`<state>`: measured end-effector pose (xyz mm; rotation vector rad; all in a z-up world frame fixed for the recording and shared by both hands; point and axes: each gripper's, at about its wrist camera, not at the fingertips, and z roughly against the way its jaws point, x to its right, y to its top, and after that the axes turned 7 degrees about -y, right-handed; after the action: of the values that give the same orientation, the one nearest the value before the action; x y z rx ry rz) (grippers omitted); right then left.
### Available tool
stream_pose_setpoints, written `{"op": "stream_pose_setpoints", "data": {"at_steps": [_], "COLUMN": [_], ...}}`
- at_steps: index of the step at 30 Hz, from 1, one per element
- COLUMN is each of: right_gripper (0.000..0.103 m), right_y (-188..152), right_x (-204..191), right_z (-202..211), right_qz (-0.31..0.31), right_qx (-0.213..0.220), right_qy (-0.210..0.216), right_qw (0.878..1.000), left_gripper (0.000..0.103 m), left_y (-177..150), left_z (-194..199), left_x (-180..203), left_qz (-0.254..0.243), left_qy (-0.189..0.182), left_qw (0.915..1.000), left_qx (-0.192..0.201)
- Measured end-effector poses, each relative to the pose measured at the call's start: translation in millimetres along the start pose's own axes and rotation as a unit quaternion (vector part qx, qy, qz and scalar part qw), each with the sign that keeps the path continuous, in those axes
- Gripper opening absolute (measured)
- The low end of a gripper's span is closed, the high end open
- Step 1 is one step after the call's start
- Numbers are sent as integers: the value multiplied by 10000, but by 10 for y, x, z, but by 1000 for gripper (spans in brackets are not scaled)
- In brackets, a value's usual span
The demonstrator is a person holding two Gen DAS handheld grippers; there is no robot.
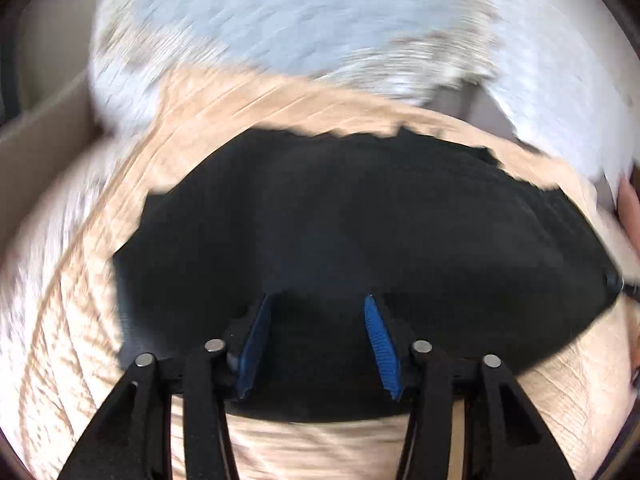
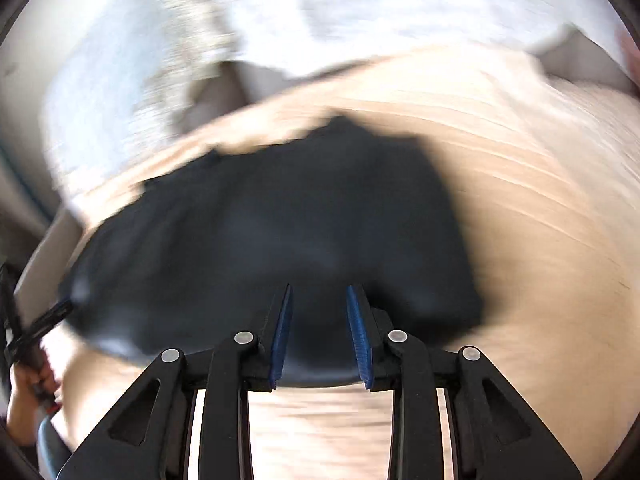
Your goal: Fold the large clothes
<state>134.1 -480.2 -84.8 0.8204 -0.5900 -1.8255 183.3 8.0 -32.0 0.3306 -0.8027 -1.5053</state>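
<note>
A black garment [image 1: 340, 208] lies spread on a pale wooden table [image 1: 240, 100]. My left gripper [image 1: 318, 298] sits over its near edge. The blue pads [image 1: 252, 344] stand well apart with black cloth in the gap and their inner faces bare. At the garment's right corner the right gripper [image 1: 620, 282] shows. In the right wrist view the garment [image 2: 280, 220] is blurred. My right gripper [image 2: 319, 287] is over its near edge, jaws narrowly apart around the cloth; whether the pads press on it is unclear. The left gripper [image 2: 66, 306] reaches the garment's left corner.
White and grey bedding [image 1: 320, 8] is heaped beyond the table [image 2: 520, 180], with a gap down to the floor [image 1: 452, 100]. A brown box wall [image 1: 40, 132] stands at the far left. A hand [image 2: 28, 392] holds the left tool. Both views are motion-blurred.
</note>
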Motion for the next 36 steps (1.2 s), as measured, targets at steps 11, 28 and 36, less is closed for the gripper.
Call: {"op": "stream_pose_setpoints", "data": {"at_steps": [11,28,36], "right_gripper": [6,27,42], "right_y": [170,42,-386], "right_x": [126,25,-272], "right_z": [-77,117,467], "right_qz": [-277,-565,-230], "right_qx": [156,206,123], "right_qy": [175,280,520], "right_qw": [9993,9978,9983], "left_gripper": [32,32,40], "left_y": [197,86,-305], "left_z": [53,288,582], "left_x": [-581,-335,-8], "left_qz": [385,165,69], "left_qy": [196,521,264], "left_qw": [9989,9981,9994], "left_qx": [204,275,192]}}
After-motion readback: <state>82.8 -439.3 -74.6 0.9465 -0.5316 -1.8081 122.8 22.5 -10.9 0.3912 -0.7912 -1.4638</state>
